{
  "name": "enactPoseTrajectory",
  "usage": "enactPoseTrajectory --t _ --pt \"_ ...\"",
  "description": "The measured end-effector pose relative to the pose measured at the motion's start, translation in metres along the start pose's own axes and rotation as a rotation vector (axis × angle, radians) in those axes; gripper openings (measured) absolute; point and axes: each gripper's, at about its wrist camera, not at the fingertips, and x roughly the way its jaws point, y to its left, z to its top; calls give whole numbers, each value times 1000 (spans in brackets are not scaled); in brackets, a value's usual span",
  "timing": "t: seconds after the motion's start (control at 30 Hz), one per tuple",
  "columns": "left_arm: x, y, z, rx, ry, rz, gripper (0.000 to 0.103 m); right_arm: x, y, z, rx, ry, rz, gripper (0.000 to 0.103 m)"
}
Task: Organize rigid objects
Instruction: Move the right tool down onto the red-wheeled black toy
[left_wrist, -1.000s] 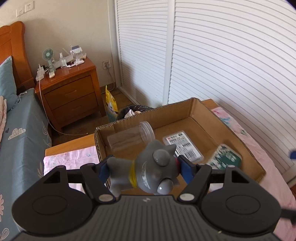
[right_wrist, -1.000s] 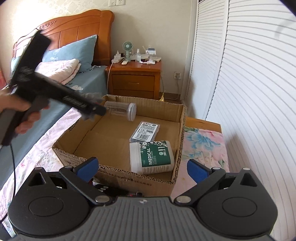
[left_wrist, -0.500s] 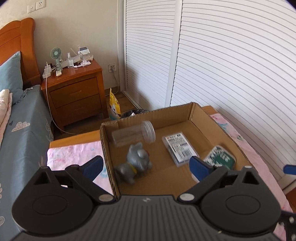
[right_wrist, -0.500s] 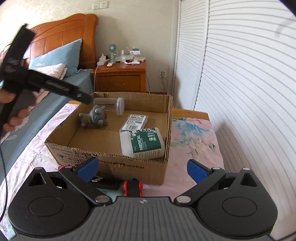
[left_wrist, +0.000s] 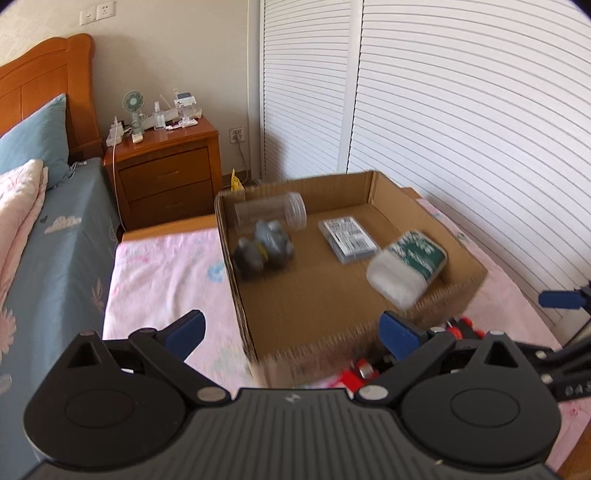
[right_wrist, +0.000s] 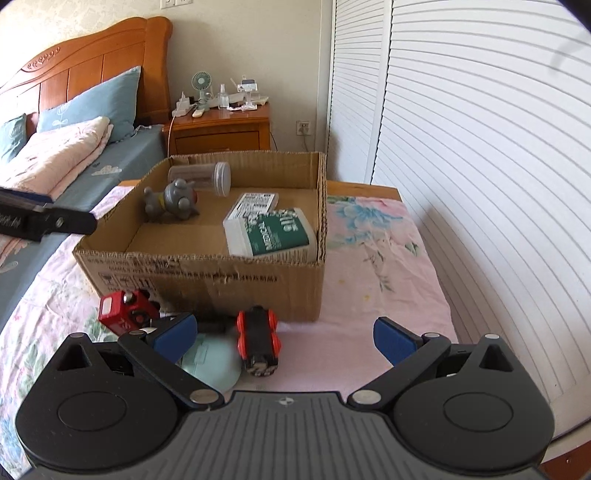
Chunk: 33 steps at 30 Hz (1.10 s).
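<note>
Left wrist view: left gripper (left_wrist: 291, 330) fingers spread wide, empty; grey toy (left_wrist: 264, 249) lies inside the cardboard box (left_wrist: 458, 284). Right wrist view: right gripper (right_wrist: 282, 334) fingers apart, empty, above black toy car (right_wrist: 257, 341) on the table (right_wrist: 369, 295).

The left wrist view is motion-blurred: the grey toy (left_wrist: 264, 248) at 11 o'clock in the box (left_wrist: 458, 291) is a smear, and the label on the green pack (left_wrist: 410, 267) at 2 o'clock is unreadable. The box's near wall hides most of the red cars (left_wrist: 356, 376) there. In the right wrist view, a blue finger (right_wrist: 173, 334) covers part of the mint case (right_wrist: 210, 363) at 7 o'clock. The left gripper (right_wrist: 44, 221) is cut off at 9 o'clock.
</note>
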Motion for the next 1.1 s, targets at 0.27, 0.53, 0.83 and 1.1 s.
enactPoseTrajectory --t 0.27,0.53,0.83,1.1 --pt "-7 -21 -42 15 2 79 100 4 5 -10 -37 12 -13 103" --pt "-5 -26 -69 -30 31 73 100 29 4 -7 -22 40 -35 103" --pt "-5 -28 -72 -19 35 76 100 47 -10 -9 24 63 -74 103" --pt "-3 -31 -71 -16 37 69 100 46 -38 -12 76 67 -128 103"
